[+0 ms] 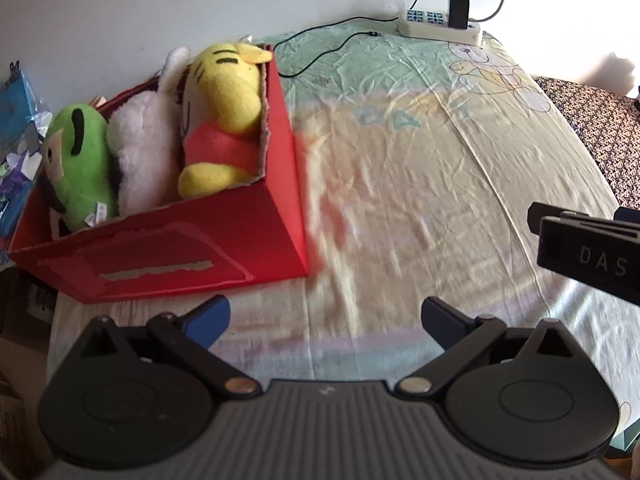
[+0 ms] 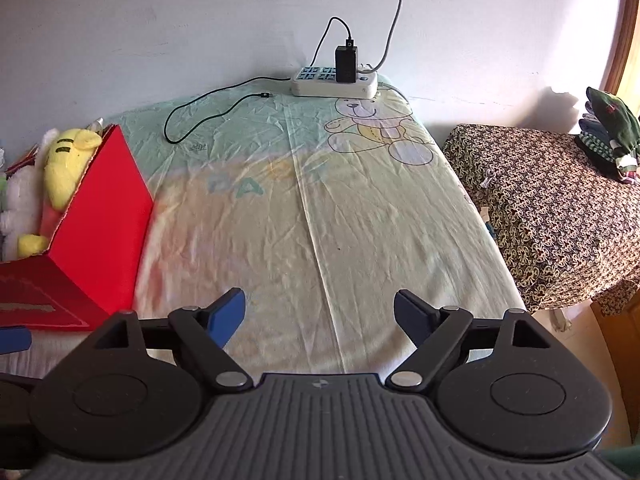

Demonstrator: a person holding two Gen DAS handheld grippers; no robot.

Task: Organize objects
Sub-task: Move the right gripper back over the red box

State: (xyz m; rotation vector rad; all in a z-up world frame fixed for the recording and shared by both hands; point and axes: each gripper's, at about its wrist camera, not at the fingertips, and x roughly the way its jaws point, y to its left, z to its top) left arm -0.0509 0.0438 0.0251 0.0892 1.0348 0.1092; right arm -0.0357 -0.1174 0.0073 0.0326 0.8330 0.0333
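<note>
A red box [image 1: 192, 252] stands on the left of the bed. It holds a yellow bear plush in a red shirt [image 1: 224, 120], a white plush [image 1: 140, 152] and a green plush [image 1: 76, 160]. The box [image 2: 100, 240] and the yellow plush [image 2: 64, 164] also show at the left of the right wrist view. My left gripper [image 1: 326, 320] is open and empty, just in front of the box's near right corner. My right gripper [image 2: 320, 312] is open and empty over the bare sheet. Its body [image 1: 588, 248] shows at the right edge of the left wrist view.
A pale sheet with a teddy-bear print [image 2: 372, 128] covers the bed. A white power strip [image 2: 334, 82] with a black charger and a loose black cable [image 2: 208, 104] lies at the far edge by the wall. A patterned covered table [image 2: 552, 208] with folded clothes [image 2: 608, 132] stands right.
</note>
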